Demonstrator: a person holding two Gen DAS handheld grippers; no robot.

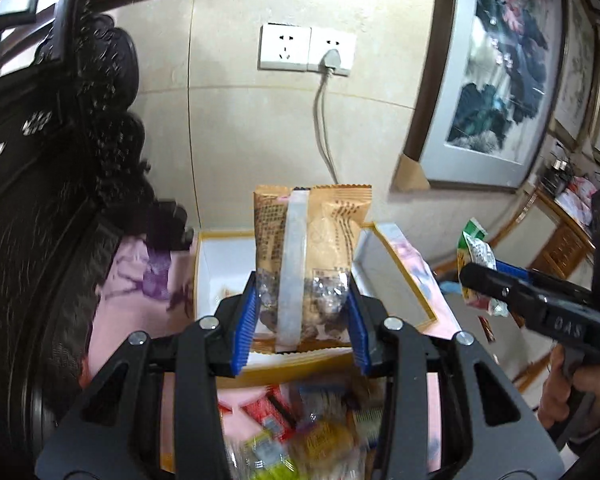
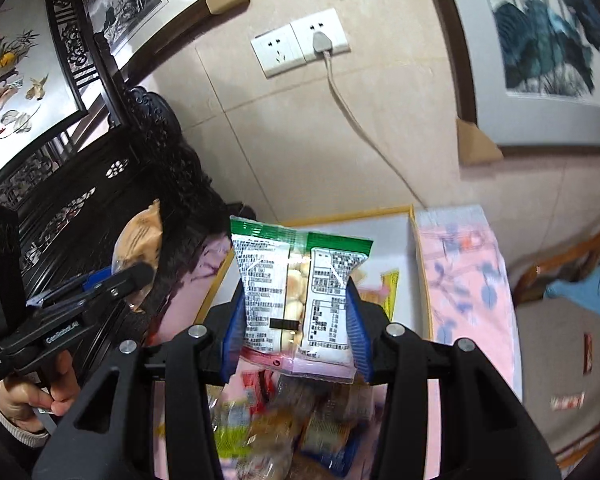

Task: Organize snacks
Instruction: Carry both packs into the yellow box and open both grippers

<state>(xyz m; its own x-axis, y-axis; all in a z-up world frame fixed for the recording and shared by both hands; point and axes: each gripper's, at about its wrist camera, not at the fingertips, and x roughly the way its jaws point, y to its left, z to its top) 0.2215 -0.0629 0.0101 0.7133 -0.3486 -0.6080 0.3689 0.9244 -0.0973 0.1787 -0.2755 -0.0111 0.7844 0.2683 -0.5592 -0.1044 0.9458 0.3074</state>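
Snacks are in both grips at once, and that is where the risk sits. The left hand-held gripper (image 1: 304,312) is clenched on the lower part of a tan snack packet (image 1: 312,248), which stands upright between the blue pads with most of its length sticking up above them. The right hand-held gripper (image 2: 296,328) is clamped the same way on a green-and-white snack packet (image 2: 296,284), pinched by its lower half.

Both packets are slick film held low, so a quick swing or a loosened squeeze could likely let either one tip over or slide out before it is over the open box (image 1: 396,280). Both look headed for the same white box, and the two tools are near each other, so they could bump or crowd at the box mouth. The box has thin upright walls, and a packet's bottom edge catching the near wall could push the box along the pink cloth (image 1: 112,312) or fold the packet.

The tan packet hangs over the near edge of the box; the green one hovers over the box's near side too. Under both tools lies a blurred pile of loose snacks (image 2: 284,432), apart from the held ones.
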